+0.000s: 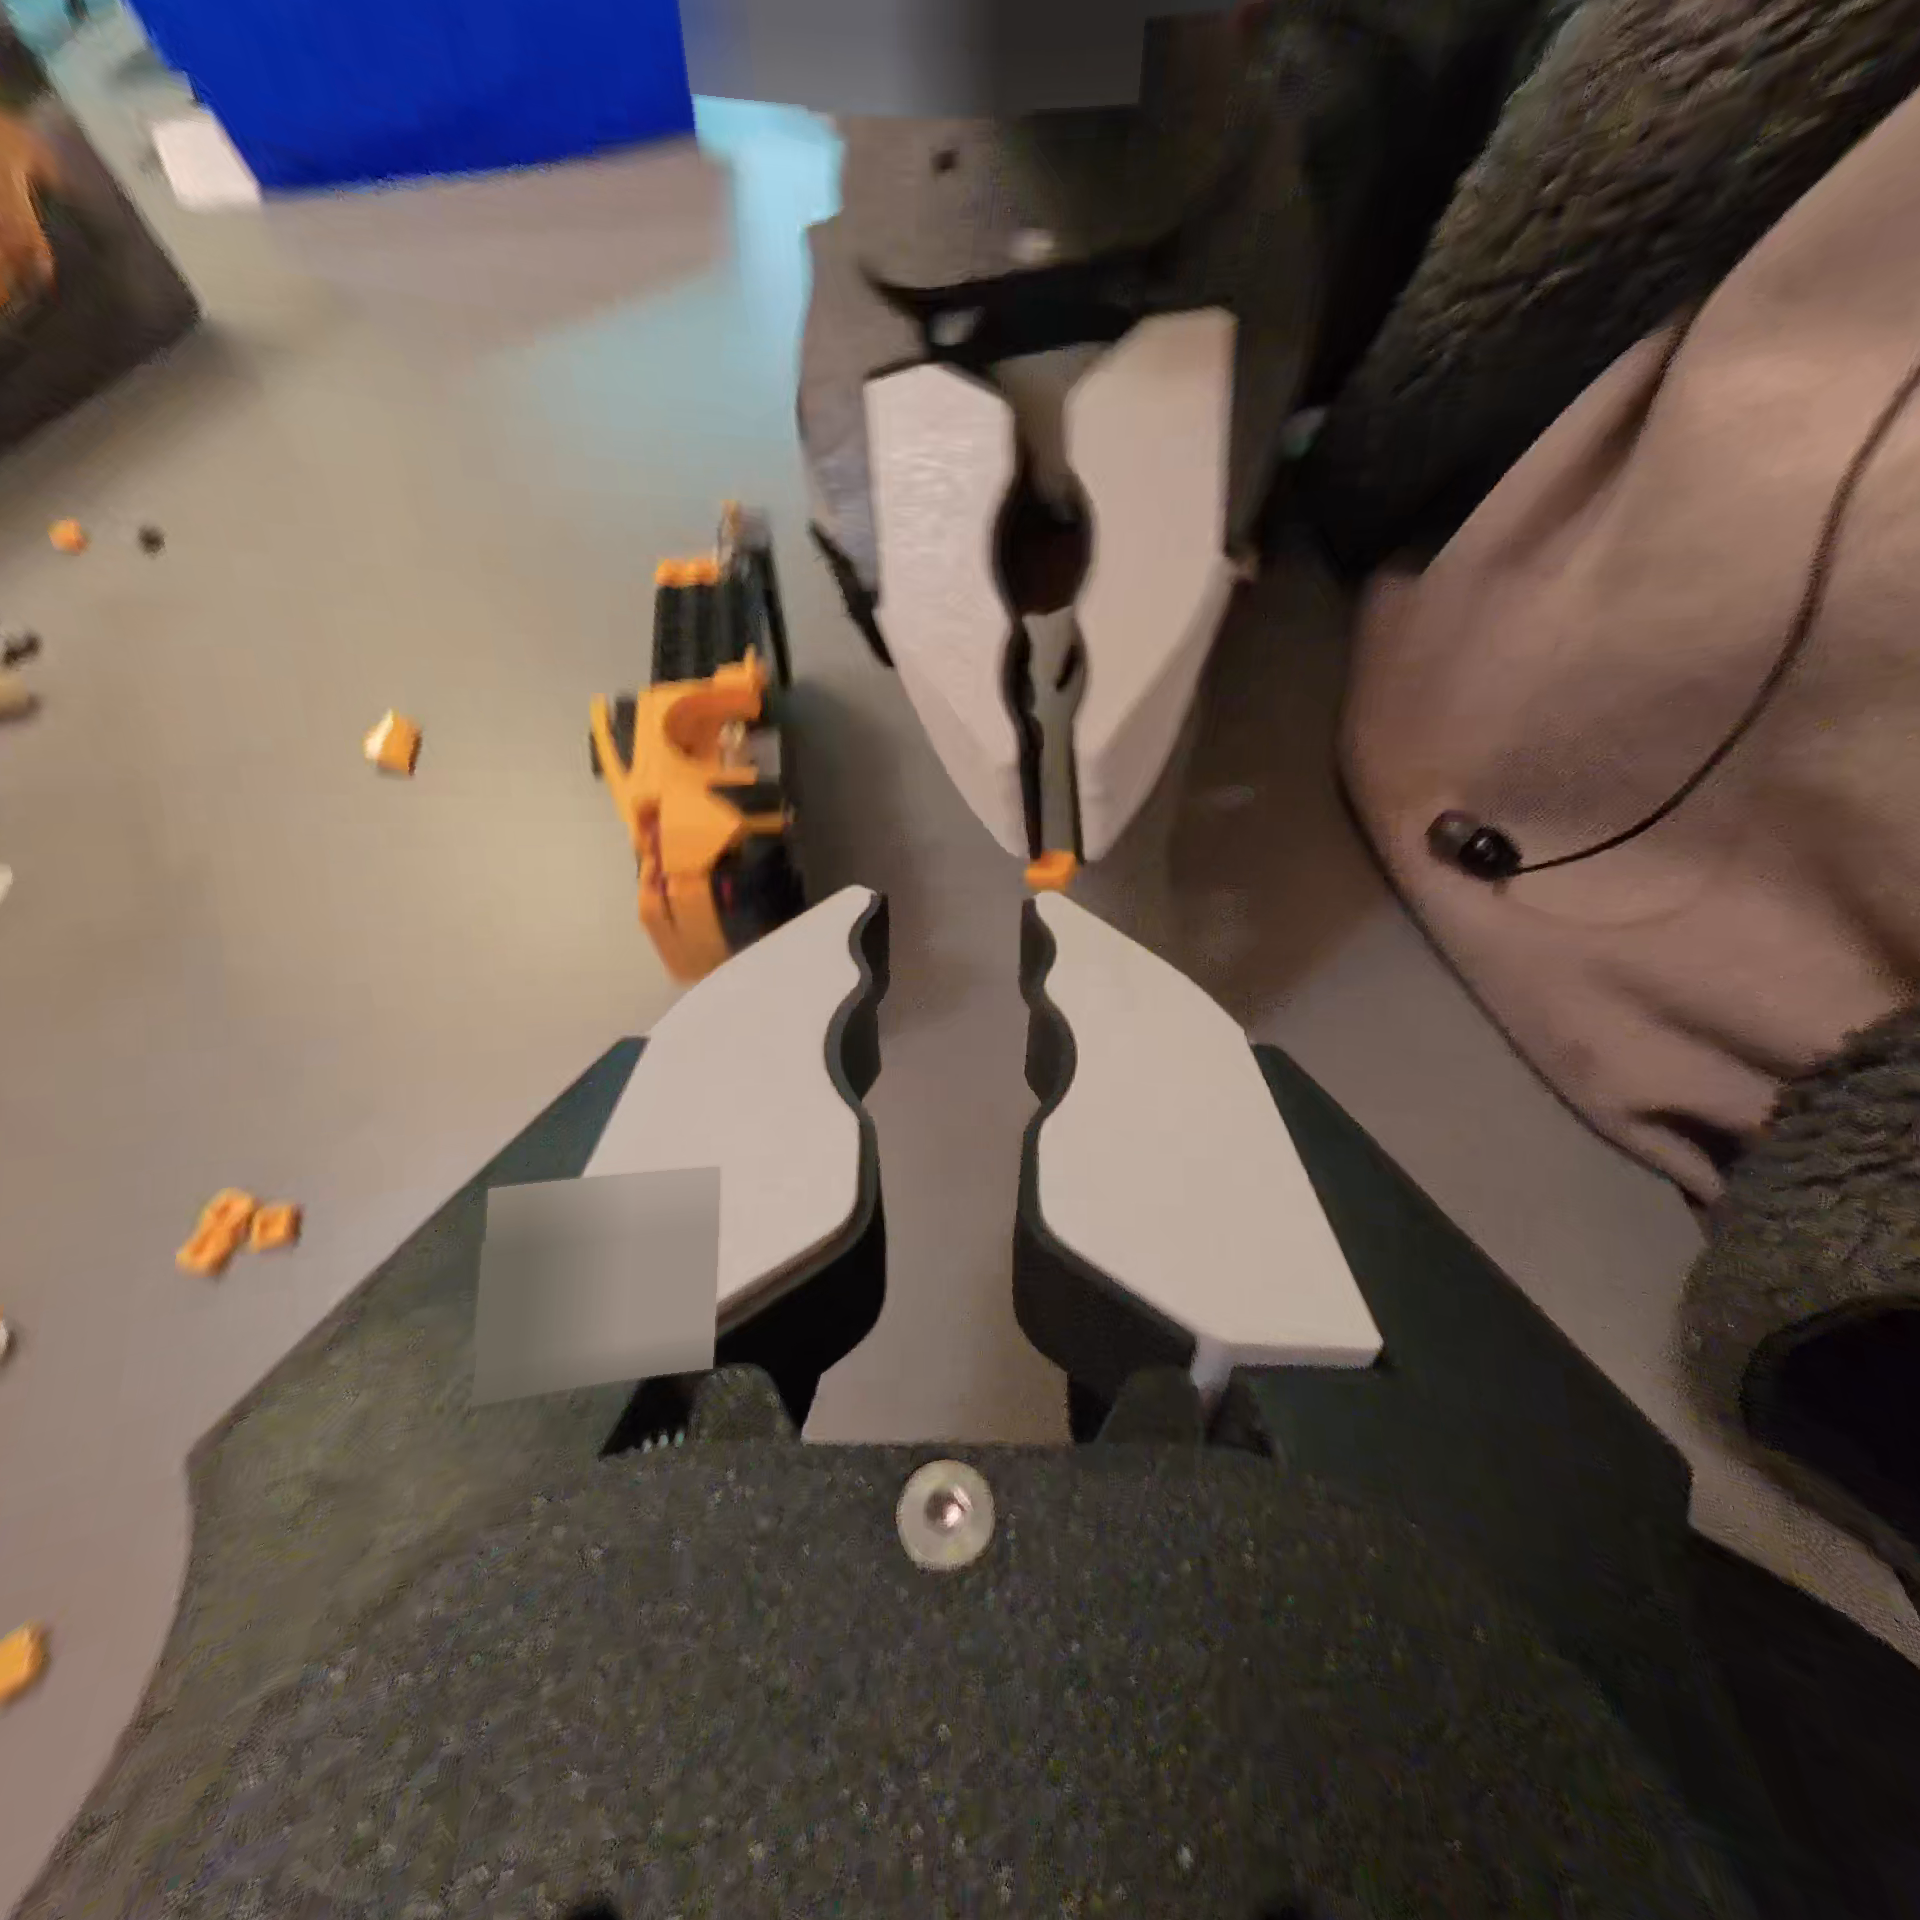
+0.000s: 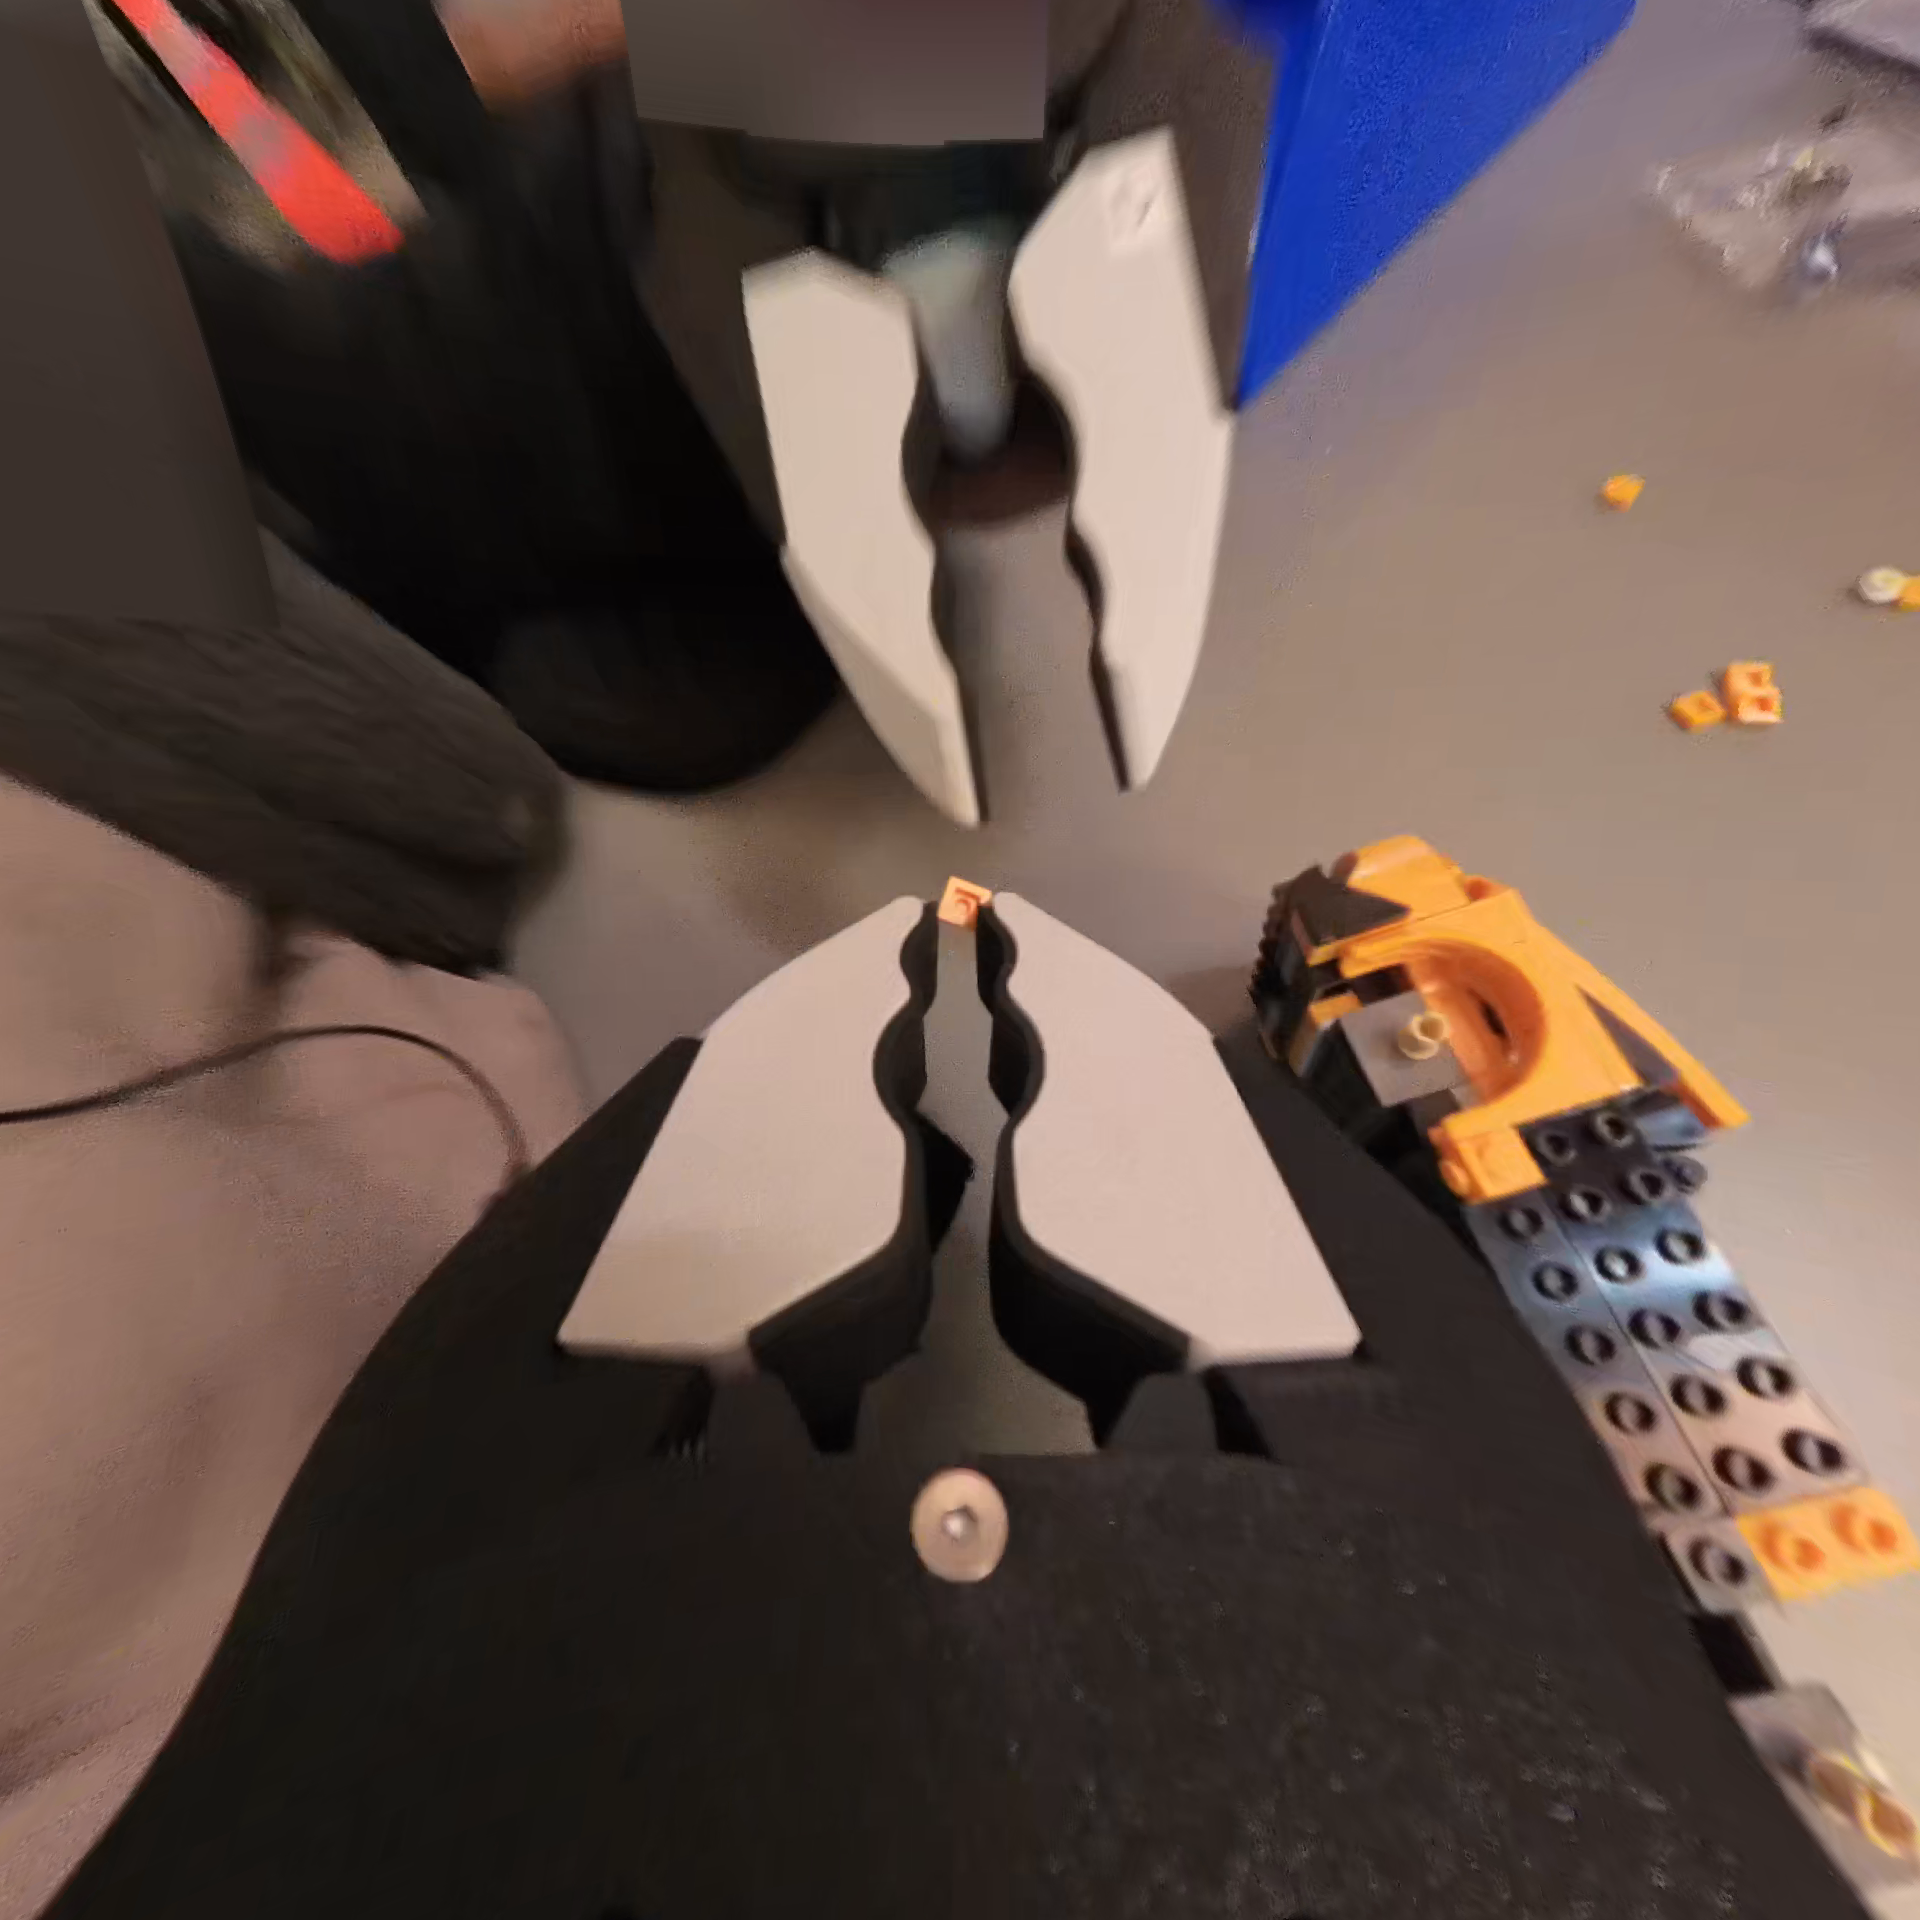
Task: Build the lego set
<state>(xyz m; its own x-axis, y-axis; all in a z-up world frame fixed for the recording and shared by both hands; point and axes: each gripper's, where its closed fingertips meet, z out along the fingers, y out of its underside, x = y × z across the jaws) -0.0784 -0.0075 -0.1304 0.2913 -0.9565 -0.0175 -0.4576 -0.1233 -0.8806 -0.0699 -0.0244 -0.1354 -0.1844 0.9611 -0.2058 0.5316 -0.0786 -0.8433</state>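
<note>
loose orange bricks (image 1: 237, 1229): scattered on the grey table (image 1: 436, 499), well to the left of both claws, untouched.
partly built toy car (image 1: 707, 790): orange and black, lying on the table just left of the two claws; in the right wrist view it sits beside the right gripper's flank, its long studded black plate running along that gripper's side.
left gripper (image 1: 954, 906): fingers stand apart with only bare table showing between them; nothing is held. Its tips point straight at the right gripper's tips.
small orange brick (image 1: 1049, 871): pinched at the very tips of the right gripper, above the table; it lies just ahead of the left gripper's right fingertip (image 1: 1055, 920), near but whether touching cannot be told.
right gripper (image 2: 964, 902): fingers closed onto the small orange brick (image 2: 962, 900), both pads pressed on its sides; the brick juts forward from the tips.
facing: the two claws meet nose to nose, the left one nearest the brick after its holder.
sleeve (image 1: 1621, 665): a person's pale garment at the right edge, with a dark cord.
</note>
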